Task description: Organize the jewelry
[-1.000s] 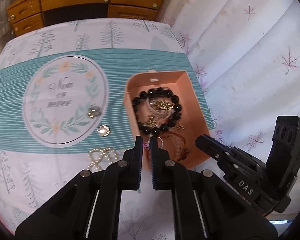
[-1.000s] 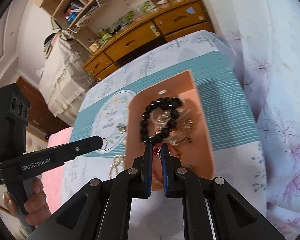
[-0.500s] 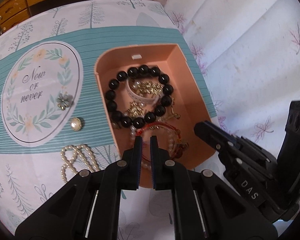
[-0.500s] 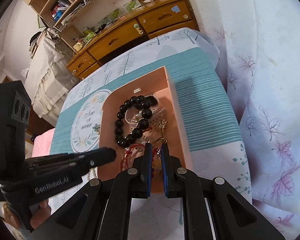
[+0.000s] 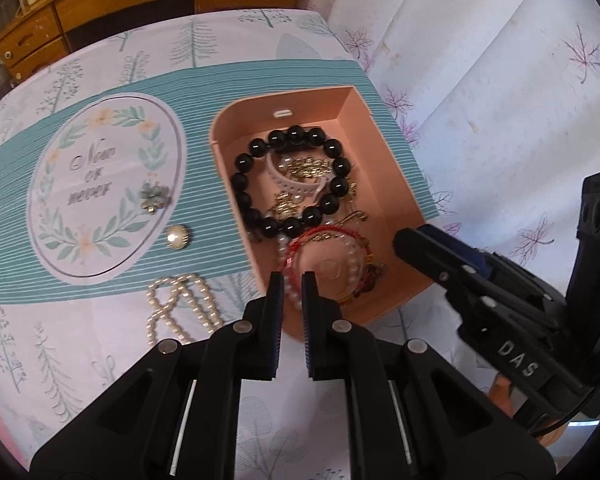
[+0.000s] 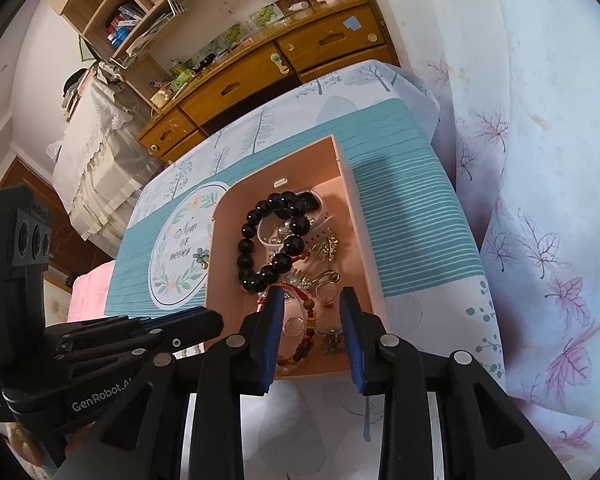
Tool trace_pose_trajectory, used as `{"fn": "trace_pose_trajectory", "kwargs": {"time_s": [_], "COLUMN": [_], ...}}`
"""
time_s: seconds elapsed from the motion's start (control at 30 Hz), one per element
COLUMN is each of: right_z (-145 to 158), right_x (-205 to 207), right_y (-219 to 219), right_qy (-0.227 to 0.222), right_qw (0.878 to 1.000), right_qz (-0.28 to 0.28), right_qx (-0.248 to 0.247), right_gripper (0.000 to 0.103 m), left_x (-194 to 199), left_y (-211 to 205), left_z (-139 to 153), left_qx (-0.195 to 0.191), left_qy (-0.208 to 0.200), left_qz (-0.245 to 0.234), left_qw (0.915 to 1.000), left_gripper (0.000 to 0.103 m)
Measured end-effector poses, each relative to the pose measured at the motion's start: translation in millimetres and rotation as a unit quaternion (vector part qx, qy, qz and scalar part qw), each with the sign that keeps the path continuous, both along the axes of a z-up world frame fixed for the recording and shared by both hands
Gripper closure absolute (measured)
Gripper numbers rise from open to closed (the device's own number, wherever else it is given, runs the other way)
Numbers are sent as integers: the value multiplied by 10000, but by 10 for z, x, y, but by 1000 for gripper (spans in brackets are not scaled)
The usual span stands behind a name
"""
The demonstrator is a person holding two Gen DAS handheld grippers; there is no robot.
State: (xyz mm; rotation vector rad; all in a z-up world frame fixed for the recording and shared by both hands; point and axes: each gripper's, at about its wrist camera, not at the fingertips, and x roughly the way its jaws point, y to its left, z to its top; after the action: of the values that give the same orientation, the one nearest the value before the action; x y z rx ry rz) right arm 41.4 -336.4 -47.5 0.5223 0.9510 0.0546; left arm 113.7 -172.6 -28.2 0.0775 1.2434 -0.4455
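A pink, open box [image 5: 384, 160] made of smooth plastic or card sits on a table covered by a white cloth with a green striped band [image 5: 204, 80]. In the left wrist view the box lies at about 1 o'clock from the left gripper [image 5: 291, 278]. Inside the box, at its far end, is a bracelet of big shiny black round beads [image 5: 244, 200]. A white band [image 5: 296, 186] and some small gold charms [image 5: 306, 166] lie inside its ring. At the near end of the box lies a thin red string bracelet [image 5: 300, 242], and it touches a ring of small clear-white beads [image 5: 354, 264]. The left gripper has its two black fingers close together, with only a narrow gap and nothing held in it. Its tips hang over the near edge of the box, by the red bracelet. The right gripper [image 6: 311, 292] has its blue-padded fingers spread wide and holds nothing. Its tips are over the near end of the box, one on each side of the red bracelet; I cannot tell if they touch it. Three things lie on the cloth outside the box, at 9 to 10 o'clock from the left gripper: a long string of small cream pearls [image 5: 180, 304], a round pearl brooch with a gold rim [image 5: 177, 237], and a small grey-green flower brooch [image 5: 154, 197]. A brown wooden dresser with drawers [image 6: 260, 76] stands past the table at 12 o'clock.
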Motion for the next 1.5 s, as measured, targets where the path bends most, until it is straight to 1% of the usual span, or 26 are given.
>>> {"fn": "trace_pose_trajectory", "kwargs": {"time_s": [0.2,0.23,0.27,0.3,0.33,0.37,0.5,0.73,1.07,1.2,1.3,1.33,1.4,1.47,1.5], "right_z": [106,123,142,154,164,178,213,224,167,152,143,127,115,74,50], "right_x": [-94,-108,-126,-138,-152,-169,-235,-305,-290,-185,-49,29,158,318,379], "right_y": [98,129,169,183,219,260,373,614,1208,1356,1438,1476,1506,1560,1597], "right_qy": [-87,-98,-113,-121,-124,-126,-138,-113,72,163,294,388,505,685,752], "right_qw": [9999,9998,9997,9997,9995,9994,9991,9976,9907,9882,9865,9857,9842,9821,9807], "right_qz": [113,139,162,183,204,232,329,586,1203,1343,1475,1550,1628,1659,1691], "right_qx": [-67,-89,-125,-146,-183,-206,-242,-354,-632,-724,-641,-531,-473,-579,-626], "right_gripper": [74,74,74,74,74,74,74,74,74,74,74,74,74,74,71], "left_x": [-91,-114,-142,-160,-178,-216,-297,-353,-386,-373,-363,-362,-361,-363,-361], "left_y": [296,362,413,464,510,593,851,1270,1660,1771,1818,1837,1870,1919,1940], "left_z": [61,69,73,81,88,103,129,116,-15,-73,-85,-83,-76,-75,-80], "left_qx": [-77,-68,-62,-71,-92,-118,-81,7,255,261,264,260,254,223,206], "left_qy": [-53,-80,-105,-132,-164,-228,-375,-502,-549,-503,-509,-524,-537,-532,-521], "left_qz": [234,280,321,362,400,458,663,1046,1398,1440,1428,1421,1424,1448,1462], "left_qw": [9997,9996,9994,9992,9990,9986,9971,9932,9883,9879,9881,9881,9880,9878,9877], "left_gripper": [94,91,84,79,68,63,63,63,63,63,63,63,63,63,63]}}
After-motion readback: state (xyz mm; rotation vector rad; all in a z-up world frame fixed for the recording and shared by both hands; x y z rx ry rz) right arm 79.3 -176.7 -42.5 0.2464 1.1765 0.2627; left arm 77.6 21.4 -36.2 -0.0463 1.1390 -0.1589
